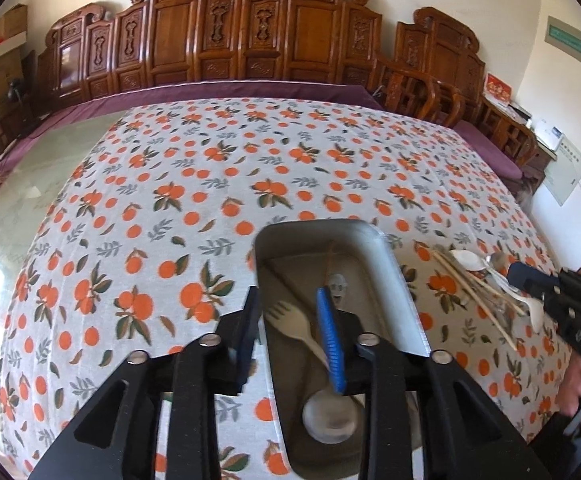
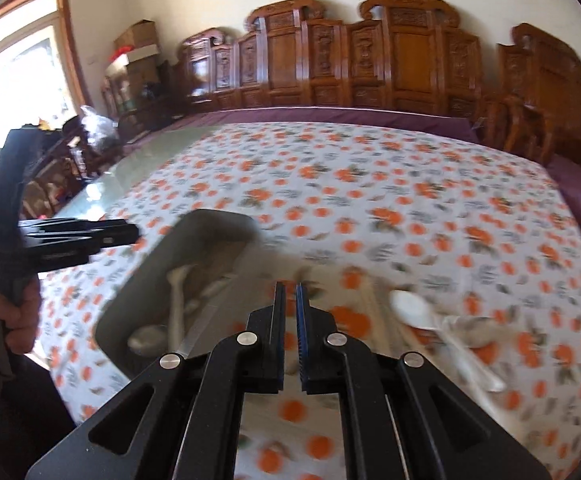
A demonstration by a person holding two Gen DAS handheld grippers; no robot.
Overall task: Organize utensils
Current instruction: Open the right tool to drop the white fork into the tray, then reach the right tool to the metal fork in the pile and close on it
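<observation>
Grey tray [image 1: 394, 264] holding fork [image 1: 290, 320] and spoon [image 1: 330, 416], left gripper [image 1: 290, 320] jaws apart above it, empty, right gripper [image 2: 290, 320] closed, empty, loose chopsticks [image 1: 474, 292] at 3 o'clock sharp only in left view.

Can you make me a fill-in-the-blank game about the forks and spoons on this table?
1. The fork lies inside the grey ____.
2. The tablecloth is printed with ____ fruits.
3. The chopsticks lie ____ the tray, on the cloth.
4. The left tool is open; the right tool is ____.

Missing words: tray; orange; outside; shut
</observation>
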